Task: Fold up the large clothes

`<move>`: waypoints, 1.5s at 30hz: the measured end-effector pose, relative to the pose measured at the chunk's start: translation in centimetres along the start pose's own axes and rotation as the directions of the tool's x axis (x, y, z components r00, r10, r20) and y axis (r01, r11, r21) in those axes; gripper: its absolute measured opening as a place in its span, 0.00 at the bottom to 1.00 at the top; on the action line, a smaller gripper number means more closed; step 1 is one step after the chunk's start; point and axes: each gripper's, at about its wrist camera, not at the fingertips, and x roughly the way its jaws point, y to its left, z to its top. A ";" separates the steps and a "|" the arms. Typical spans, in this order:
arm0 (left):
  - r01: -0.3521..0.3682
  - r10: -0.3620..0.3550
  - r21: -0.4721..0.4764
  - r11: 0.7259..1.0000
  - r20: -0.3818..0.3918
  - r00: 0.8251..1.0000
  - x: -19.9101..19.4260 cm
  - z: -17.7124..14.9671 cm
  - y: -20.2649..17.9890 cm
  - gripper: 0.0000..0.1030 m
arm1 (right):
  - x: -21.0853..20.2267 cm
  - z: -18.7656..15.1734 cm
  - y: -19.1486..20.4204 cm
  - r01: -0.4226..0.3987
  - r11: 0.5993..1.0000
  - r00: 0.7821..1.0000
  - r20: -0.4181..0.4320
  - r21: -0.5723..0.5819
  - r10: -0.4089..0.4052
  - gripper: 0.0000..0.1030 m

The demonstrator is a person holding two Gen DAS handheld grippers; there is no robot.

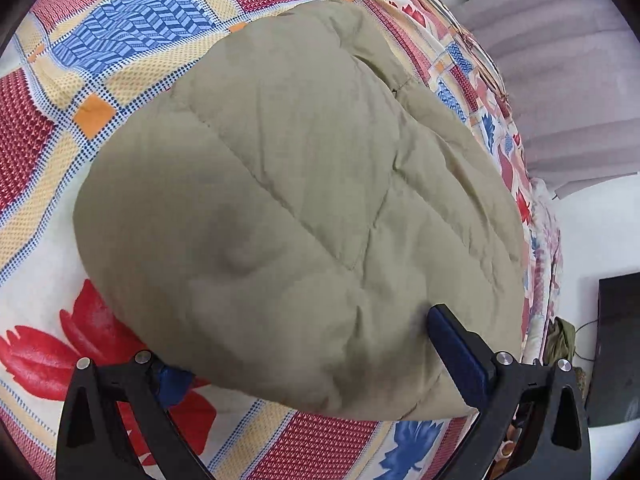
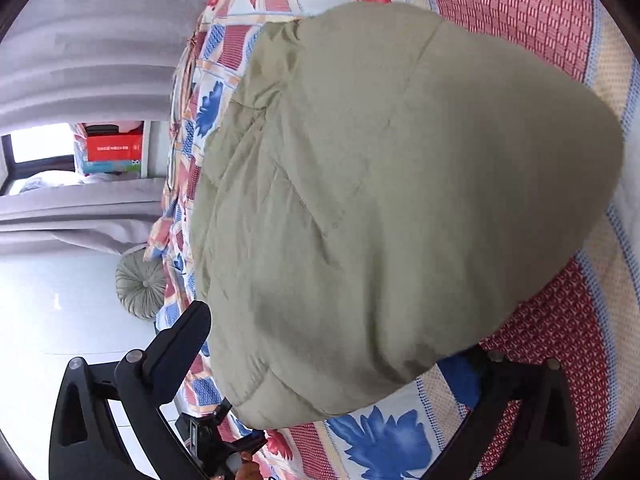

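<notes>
An olive quilted jacket (image 1: pixel 288 200) lies bundled and puffy on a bed with a red, blue and cream patterned sheet (image 1: pixel 120 40). My left gripper (image 1: pixel 304 356) is open wide at the jacket's near edge. Its left finger (image 1: pixel 172 380) is tucked under the fabric, while its right finger (image 1: pixel 456 344) rests on top. In the right wrist view the same jacket (image 2: pixel 392 184) fills the middle. The right gripper (image 2: pixel 328 356) is also open wide, straddling the jacket's near edge. One of its fingers (image 2: pixel 184 340) is beside the bundle; the other (image 2: pixel 472 372) is partly hidden beneath it.
The bed edge (image 1: pixel 536 240) drops to a white floor (image 2: pixel 60 312). Grey curtains (image 1: pixel 560 80) hang beyond it. A round grey cushion (image 2: pixel 140 284) sits on the floor, a red box (image 2: pixel 114 146) stands by the window, and dark furniture (image 1: pixel 616 344) stands near the bed.
</notes>
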 end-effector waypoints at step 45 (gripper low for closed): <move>-0.119 0.119 0.125 0.985 0.013 0.993 -9.0 -7.1 3.0 0.77 | -7.7 -10.0 -5.9 0.064 0.996 0.991 -0.123 0.056 -0.057 0.34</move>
